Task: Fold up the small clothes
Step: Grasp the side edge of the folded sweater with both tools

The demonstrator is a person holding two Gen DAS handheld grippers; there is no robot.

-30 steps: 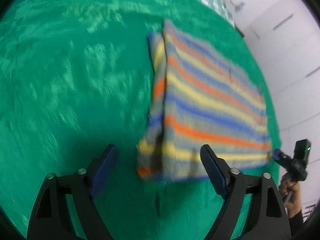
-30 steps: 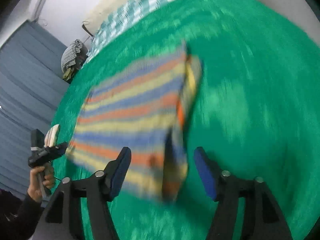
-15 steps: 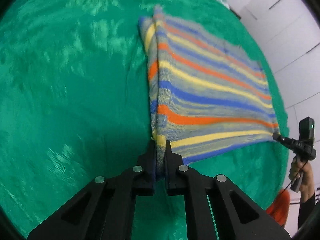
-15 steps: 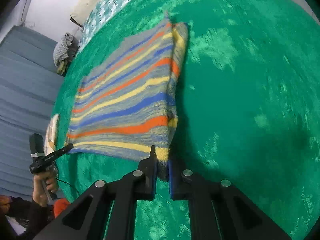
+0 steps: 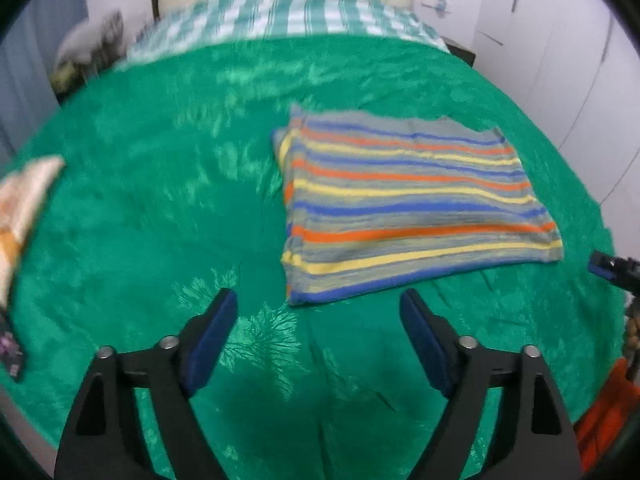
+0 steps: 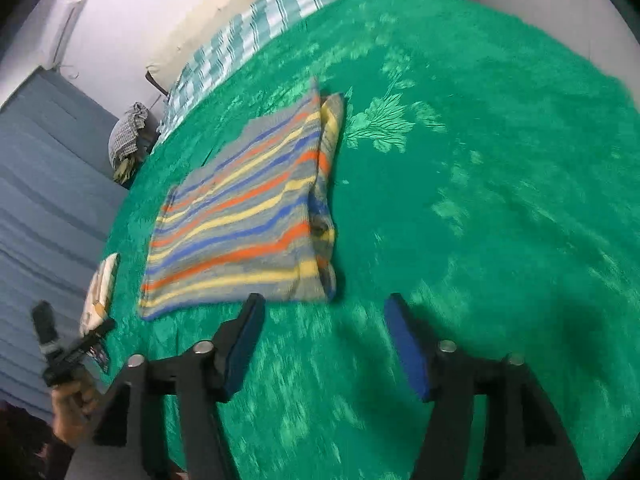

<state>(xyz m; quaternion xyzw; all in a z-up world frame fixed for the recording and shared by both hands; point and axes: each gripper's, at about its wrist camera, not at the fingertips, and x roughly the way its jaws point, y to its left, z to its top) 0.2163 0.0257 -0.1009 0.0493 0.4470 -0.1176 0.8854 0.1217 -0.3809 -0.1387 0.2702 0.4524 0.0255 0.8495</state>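
A striped knit garment (image 5: 404, 204) in grey, orange, yellow and blue lies folded and flat on the green bedspread (image 5: 160, 200). It also shows in the right wrist view (image 6: 248, 224). My left gripper (image 5: 318, 320) is open and empty, hovering just short of the garment's near left corner. My right gripper (image 6: 324, 320) is open and empty, just short of the garment's near right corner. The left gripper held in a hand also shows in the right wrist view (image 6: 68, 344).
A checked sheet (image 5: 280, 12) and pillow lie at the head of the bed. A folded pale cloth (image 5: 24, 200) rests at the bed's left edge. White cupboards (image 5: 560, 60) stand to the right, blue curtains (image 6: 44, 184) to the left.
Both grippers were shut on the garment's near corners half a second ago. They have opened, let go and pulled back; the garment now lies flat on the bed.
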